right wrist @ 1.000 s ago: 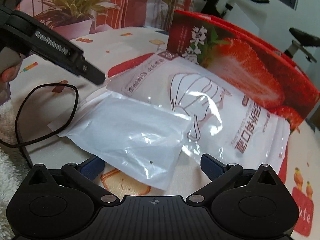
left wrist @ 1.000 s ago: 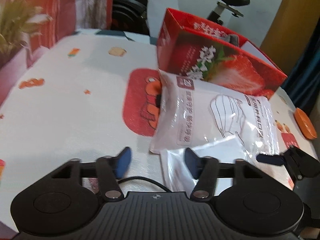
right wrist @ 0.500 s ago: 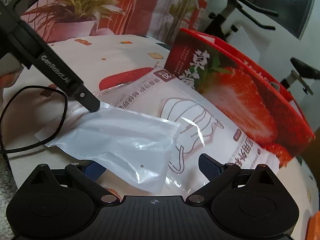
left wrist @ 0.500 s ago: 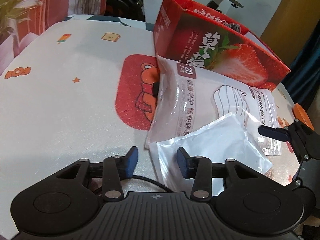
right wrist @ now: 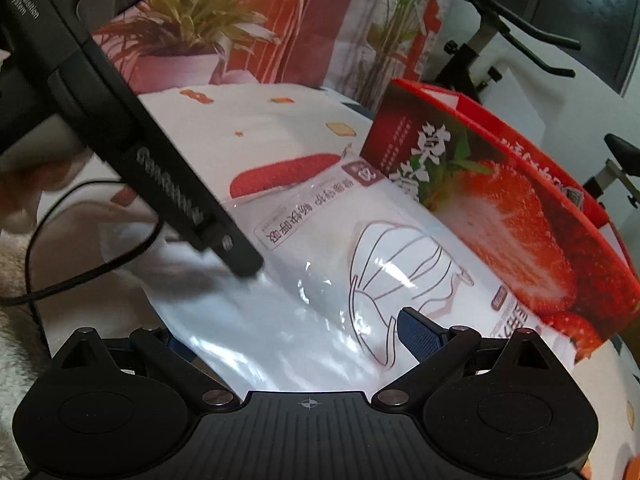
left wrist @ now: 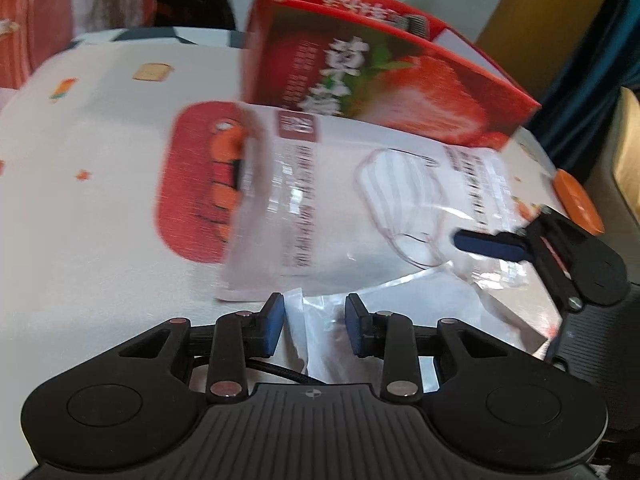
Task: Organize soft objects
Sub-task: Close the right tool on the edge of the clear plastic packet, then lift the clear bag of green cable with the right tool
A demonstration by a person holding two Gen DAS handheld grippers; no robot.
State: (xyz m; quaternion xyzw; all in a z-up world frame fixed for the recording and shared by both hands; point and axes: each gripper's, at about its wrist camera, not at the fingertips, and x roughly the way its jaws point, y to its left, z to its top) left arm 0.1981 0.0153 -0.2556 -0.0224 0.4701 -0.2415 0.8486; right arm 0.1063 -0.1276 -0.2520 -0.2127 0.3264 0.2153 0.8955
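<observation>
A: Starting at our left gripper [left wrist: 315,322], we see its blue pads [left wrist: 273,322] with the crumpled corner of the small clear plastic pouch [left wrist: 420,312] between them. The jaws have just been closing on it, yet a gap shows on either side of the film, so we would not call it a pinch; the jaws stand narrowly apart.

B: And our right gripper [right wrist: 304,344]?

A: Its jaws are spread wide. The right blue pad [right wrist: 420,334] is plain to see; the left one is mostly hidden under the same clear pouch [right wrist: 256,320], which lies across the gap between them. We cannot see either pad pressing on it.

B: Where does the pouch sit in relation to the rest?

A: It rests on the near end of the large white printed bag of face masks [left wrist: 360,200], overlapping it. That bag lies flat on the white tablecloth with small cartoon prints [left wrist: 100,160], its far edge against the red cardboard box with a strawberry picture [left wrist: 380,72], which stands open-topped behind it.

B: Anything further out?

A: From the right wrist view, the long black finger of our left gripper [right wrist: 160,172] slants down onto the pouch's far edge, and a black cable [right wrist: 92,264] loops over the cloth beside it. Beyond the table we make out a potted plant [right wrist: 192,28] and an exercise bike [right wrist: 500,40].
</observation>
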